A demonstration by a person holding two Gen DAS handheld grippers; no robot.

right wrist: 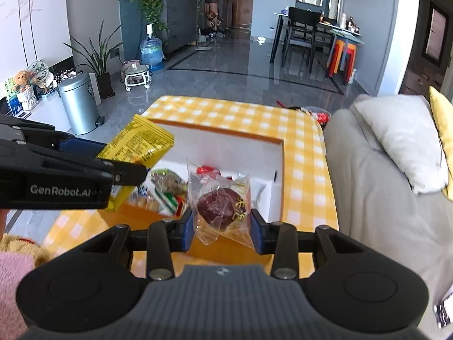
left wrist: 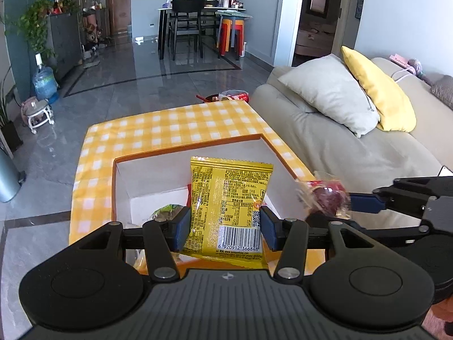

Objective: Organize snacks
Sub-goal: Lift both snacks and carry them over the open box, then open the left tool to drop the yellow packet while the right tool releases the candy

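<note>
Between my left claw's (left wrist: 225, 223) blue pads sits a yellow snack packet (left wrist: 229, 212), gripped by its sides, barcode toward the camera, above the open white box (left wrist: 198, 158). My right claw (right wrist: 222, 223) is clenched on a clear wrapper holding a dark red sweet (right wrist: 218, 204), also over the box. Other snacks (right wrist: 164, 189) lie at the box's near left. A yellow checked tablecloth (left wrist: 175, 124) surrounds the box. To the right stands a beige sofa (left wrist: 354, 153) with a grey cushion (left wrist: 328, 90); a steel bin (right wrist: 78, 102) stands far left.
</note>
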